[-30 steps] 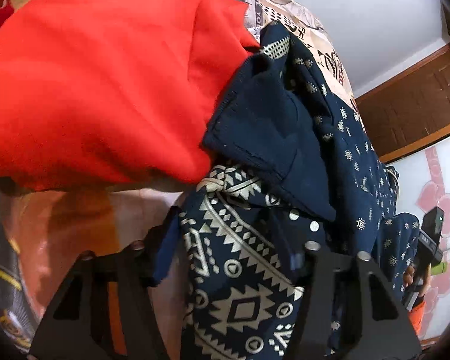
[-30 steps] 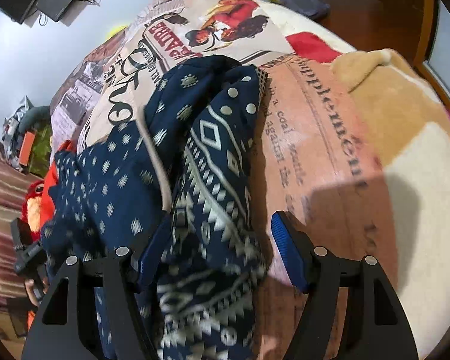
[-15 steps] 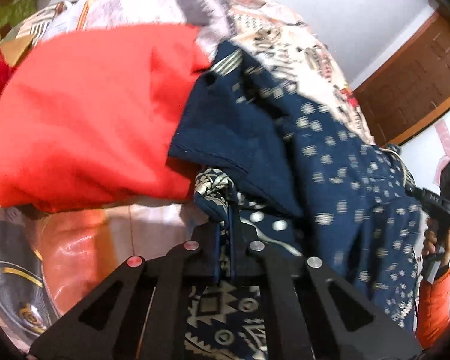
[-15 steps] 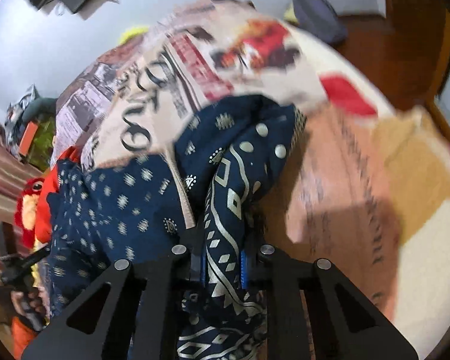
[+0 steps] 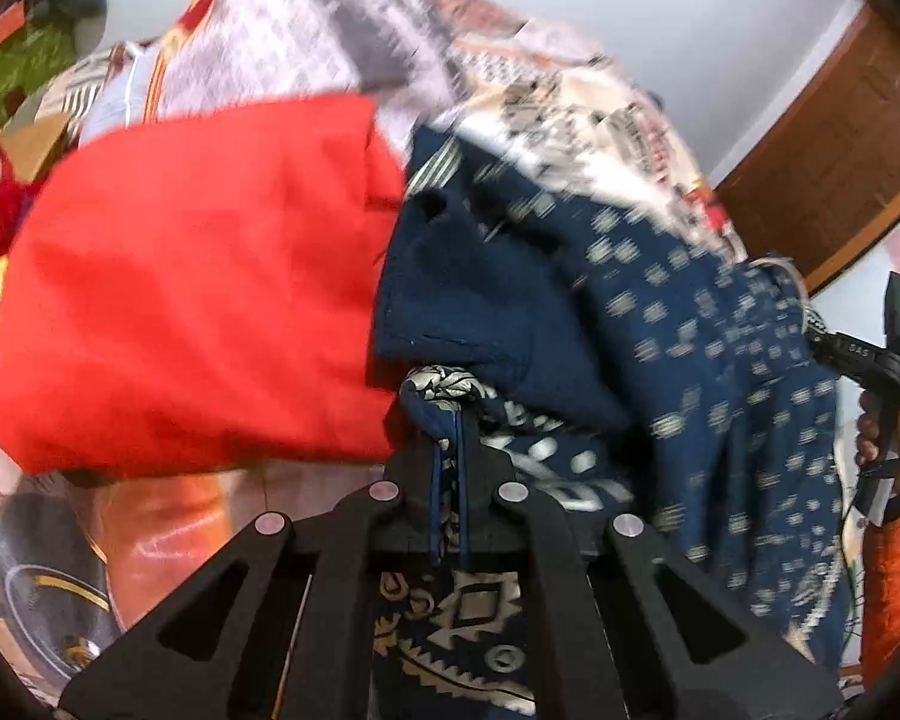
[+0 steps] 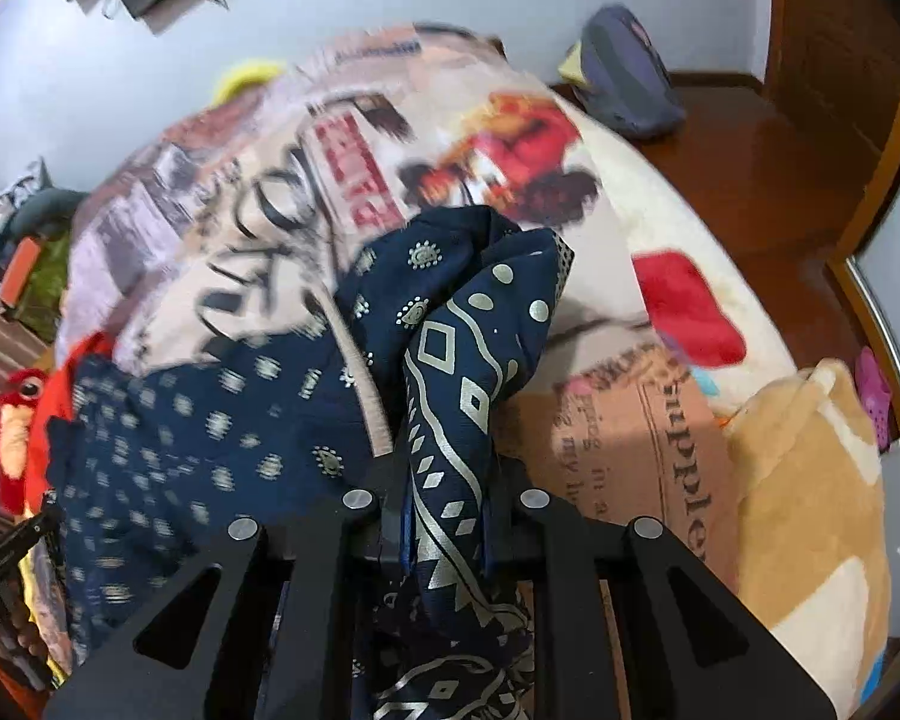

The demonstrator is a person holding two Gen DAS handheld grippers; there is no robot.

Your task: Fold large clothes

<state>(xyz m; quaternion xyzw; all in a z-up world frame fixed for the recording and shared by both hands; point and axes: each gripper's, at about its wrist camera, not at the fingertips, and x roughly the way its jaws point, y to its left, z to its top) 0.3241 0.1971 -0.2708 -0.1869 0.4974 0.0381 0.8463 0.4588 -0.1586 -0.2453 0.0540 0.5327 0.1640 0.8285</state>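
Left gripper (image 5: 447, 450): jaws, spread a second ago, now pinch the blue garment (image 5: 660, 324).
Right gripper (image 6: 444, 516): likewise pinching its patterned edge.
Meaning: garment gripped, ready to lift off the bed (image 6: 660, 438).

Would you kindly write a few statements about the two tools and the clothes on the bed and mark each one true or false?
1. The left tool is shut on the navy patterned garment. True.
2. The right tool hangs open with nothing between its fingers. False: it grips a fold of the navy patterned garment.
3. A red garment lies beside the navy one. True.
4. The navy garment is plain, with no print. False: it carries pale dots and geometric shapes.
5. The clothes rest on a printed bedspread. True.
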